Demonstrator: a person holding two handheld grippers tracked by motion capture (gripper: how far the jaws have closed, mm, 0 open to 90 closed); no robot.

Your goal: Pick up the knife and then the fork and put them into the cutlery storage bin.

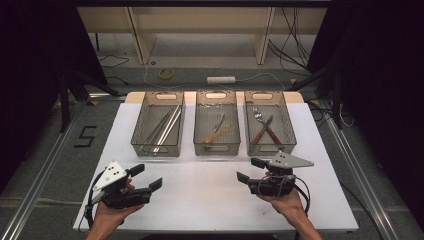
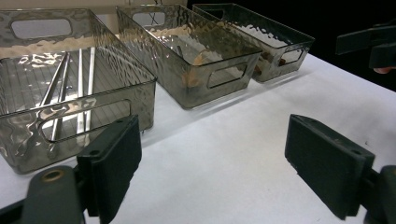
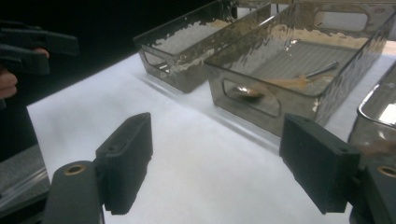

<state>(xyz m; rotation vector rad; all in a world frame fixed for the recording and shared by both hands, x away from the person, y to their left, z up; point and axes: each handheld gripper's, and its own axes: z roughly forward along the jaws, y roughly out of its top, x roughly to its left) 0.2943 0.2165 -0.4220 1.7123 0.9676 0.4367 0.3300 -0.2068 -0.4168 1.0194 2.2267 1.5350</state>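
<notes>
White covering spreads over the desk (image 1: pixel 210 200) in the high view, with dark floor and cables beyond its far edge. Three clear smoky bins stand in a row along the far half: the left bin (image 1: pixel 137 135) holds long metal utensils (image 1: pixel 162 127), the middle bin (image 1: pixel 200 135) holds a wooden spoon (image 1: pixel 220 134) and a metal piece, and the right bin (image 1: pixel 290 130) holds a fork and brown-handled cutlery (image 1: pixel 265 130). The left tool (image 1: pixel 148 176) sits low at the left in the person's hand, its jaws apart and empty, pointing toward the middle of the desk. The right tool (image 1: pixel 251 170) hovers just in front of the right bin, jaws likewise wide and empty.

From the left gripper view, the left tool (image 2: pixel 212 158) shows both black jaws spread wide over bare desk (image 2: pixel 224 140), nothing between them. The left bin (image 2: pixel 140 93) lies just ahead at the left, its utensils (image 2: pixel 79 88) lying lengthwise; the other two bins recede to the right.

From the right gripper view, the right tool (image 3: pixel 217 161) has its jaws well apart over the white surface (image 3: pixel 187 163), gripping nothing. The middle bin (image 3: pixel 219 88) stands close ahead with the wooden spoon (image 3: pixel 289 83) inside.
</notes>
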